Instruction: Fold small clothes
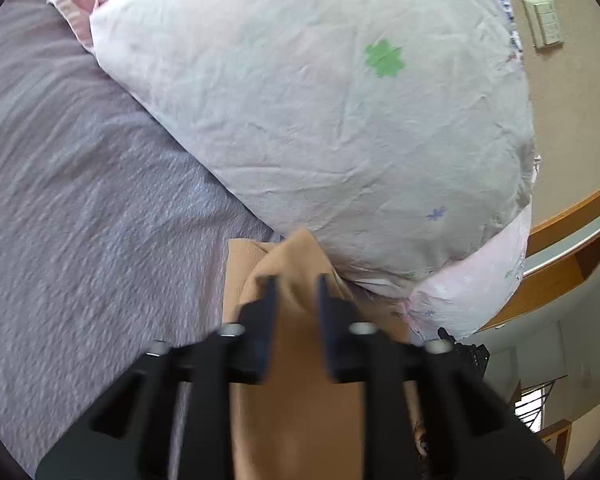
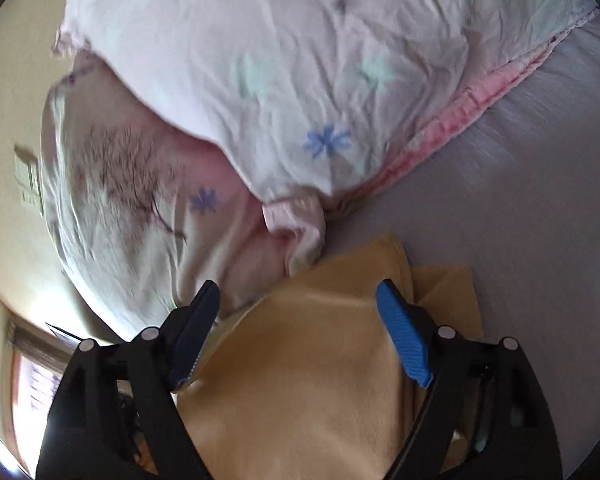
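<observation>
**Tan cloth at the pillow's edge**

The soft tan fleece garment (image 1: 296,360) lies on the lilac ribbed bedsheet (image 1: 80,200), its far end touching the pale floral pillow (image 1: 320,100). The left gripper (image 1: 297,292) pinches a raised fold of it. The right gripper (image 2: 298,300) is spread wide above the cloth, gripping nothing.

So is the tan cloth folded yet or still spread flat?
Partly folded. In the right wrist view the tan cloth shows an upper layer doubled over a lower one peeking out at right; it lies on the bed sheet.
</observation>
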Demonstrator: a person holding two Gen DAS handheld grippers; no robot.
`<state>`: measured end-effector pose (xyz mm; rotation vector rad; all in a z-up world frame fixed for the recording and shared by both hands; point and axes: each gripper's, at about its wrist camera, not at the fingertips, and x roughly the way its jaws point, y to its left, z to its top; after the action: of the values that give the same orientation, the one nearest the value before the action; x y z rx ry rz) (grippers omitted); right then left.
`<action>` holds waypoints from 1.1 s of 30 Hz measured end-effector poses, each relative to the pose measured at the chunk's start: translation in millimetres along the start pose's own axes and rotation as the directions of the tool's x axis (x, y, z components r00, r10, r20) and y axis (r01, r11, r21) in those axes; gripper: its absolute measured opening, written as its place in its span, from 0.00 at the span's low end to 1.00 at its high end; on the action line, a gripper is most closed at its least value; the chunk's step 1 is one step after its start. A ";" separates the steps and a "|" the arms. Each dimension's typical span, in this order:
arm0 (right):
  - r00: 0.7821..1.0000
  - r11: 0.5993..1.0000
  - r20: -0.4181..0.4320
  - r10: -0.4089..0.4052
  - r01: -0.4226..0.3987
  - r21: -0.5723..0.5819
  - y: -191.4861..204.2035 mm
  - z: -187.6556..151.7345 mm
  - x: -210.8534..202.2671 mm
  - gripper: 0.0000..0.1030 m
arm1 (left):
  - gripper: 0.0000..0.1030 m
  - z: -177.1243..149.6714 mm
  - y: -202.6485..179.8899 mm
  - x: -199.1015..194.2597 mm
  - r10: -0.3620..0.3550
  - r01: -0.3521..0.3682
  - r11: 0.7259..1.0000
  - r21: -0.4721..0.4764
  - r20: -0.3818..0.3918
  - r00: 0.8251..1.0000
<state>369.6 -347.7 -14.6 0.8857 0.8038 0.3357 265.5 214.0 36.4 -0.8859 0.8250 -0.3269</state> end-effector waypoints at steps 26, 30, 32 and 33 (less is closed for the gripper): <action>0.944 0.952 0.124 0.305 -0.308 -0.001 -28.3 -61.2 -98.4 0.89 | 0.16 -69.1 -69.5 7.4 0.061 -0.035 0.988 0.153 -0.167 0.984; 0.935 0.950 0.180 0.305 -0.311 0.007 -35.1 -57.9 -107.5 0.89 | 0.16 -82.2 -156.5 27.6 -0.046 0.107 0.952 0.288 -0.211 0.976; 0.935 0.957 0.216 0.281 -0.290 0.008 -39.1 -56.0 -114.6 0.89 | 0.16 -100.1 -195.5 53.9 -0.087 0.180 0.925 0.336 -0.273 0.958; 0.936 0.960 0.226 0.270 -0.280 0.011 -41.7 -55.5 -116.8 0.89 | 0.16 -115.4 -217.5 77.2 -0.099 0.216 0.908 0.359 -0.318 0.943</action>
<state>248.1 -408.4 -12.0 1.0592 0.4805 0.4566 245.1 -26.2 128.2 -0.5338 0.9205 -0.7555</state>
